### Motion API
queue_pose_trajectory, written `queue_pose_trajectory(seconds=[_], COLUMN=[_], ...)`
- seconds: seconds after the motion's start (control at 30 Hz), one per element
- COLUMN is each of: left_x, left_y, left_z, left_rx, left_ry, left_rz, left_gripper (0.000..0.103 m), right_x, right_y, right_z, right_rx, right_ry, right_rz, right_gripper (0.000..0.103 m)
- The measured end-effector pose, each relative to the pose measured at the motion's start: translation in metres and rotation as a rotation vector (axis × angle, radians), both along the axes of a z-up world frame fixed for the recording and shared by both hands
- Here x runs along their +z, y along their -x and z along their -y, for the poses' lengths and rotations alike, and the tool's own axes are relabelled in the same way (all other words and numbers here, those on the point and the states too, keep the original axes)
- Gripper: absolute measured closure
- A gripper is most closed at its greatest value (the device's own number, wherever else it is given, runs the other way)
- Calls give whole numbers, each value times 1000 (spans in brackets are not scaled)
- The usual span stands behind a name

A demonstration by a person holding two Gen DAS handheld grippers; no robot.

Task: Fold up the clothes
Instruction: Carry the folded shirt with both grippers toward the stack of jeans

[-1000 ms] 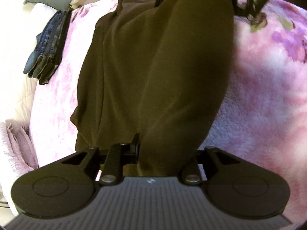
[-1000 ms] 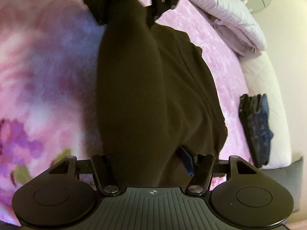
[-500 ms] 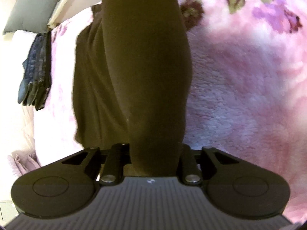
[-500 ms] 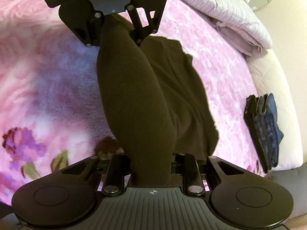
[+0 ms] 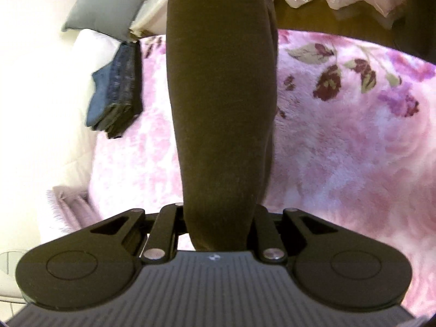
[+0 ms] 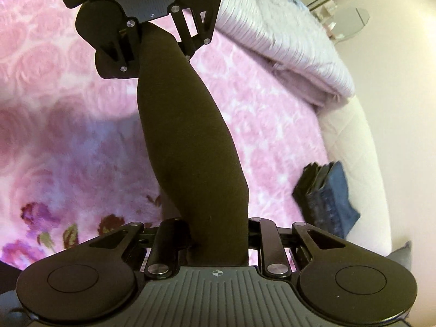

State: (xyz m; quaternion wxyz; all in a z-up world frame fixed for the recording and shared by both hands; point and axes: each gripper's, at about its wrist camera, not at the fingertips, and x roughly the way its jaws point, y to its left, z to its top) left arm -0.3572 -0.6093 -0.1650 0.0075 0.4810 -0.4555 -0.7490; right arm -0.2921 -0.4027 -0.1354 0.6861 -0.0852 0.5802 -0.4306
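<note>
A dark brown garment [image 5: 220,109] is gathered into a narrow band and stretched in the air between my two grippers, above the pink floral blanket [image 5: 340,150]. My left gripper [image 5: 218,218] is shut on one end of it, with the cloth covering the fingertips. In the right wrist view the same garment [image 6: 188,150] runs from my right gripper [image 6: 218,234], shut on its near end, up to the left gripper [image 6: 152,35] facing it at the top. None of the cloth touches the blanket in either view.
A folded stack of dark blue jeans [image 5: 117,92] lies at the blanket's edge on the white mattress, also seen as jeans [image 6: 324,199]. A grey pillow [image 5: 106,2] sits beyond it. Folded lilac striped bedding [image 6: 286,49] lies at the far side, with a round glass table [image 6: 346,19] past it.
The garment, spread wide on the blanket a second ago, has been lifted clear and drawn into a narrow band. Both grippers have risen while holding their ends.
</note>
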Motion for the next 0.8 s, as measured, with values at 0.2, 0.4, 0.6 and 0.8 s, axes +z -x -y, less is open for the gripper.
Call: queue_pose_trajectory(seconds=[0.2,0.4,0.6,0.8], left_x=[52,89,111,119], left_y=[-24,-59,-94,-112], left_z=[-16,-37,-57,-73], left_rx=[53,123,170,188], left_ry=[39,87,118,123], left_rz=[-38,-90,-128,-137], left_gripper=[90,90,90,90], right_x=[51,91,120,134], right_y=[-16,-35,-56,-67], right_z=[-24,-49,-73,-95], right_rx=[28,64,121,148], right_ry=[56,121,173,190], right_rz=[-10,-31,-58,-70], right_gripper=[83,83,83,83])
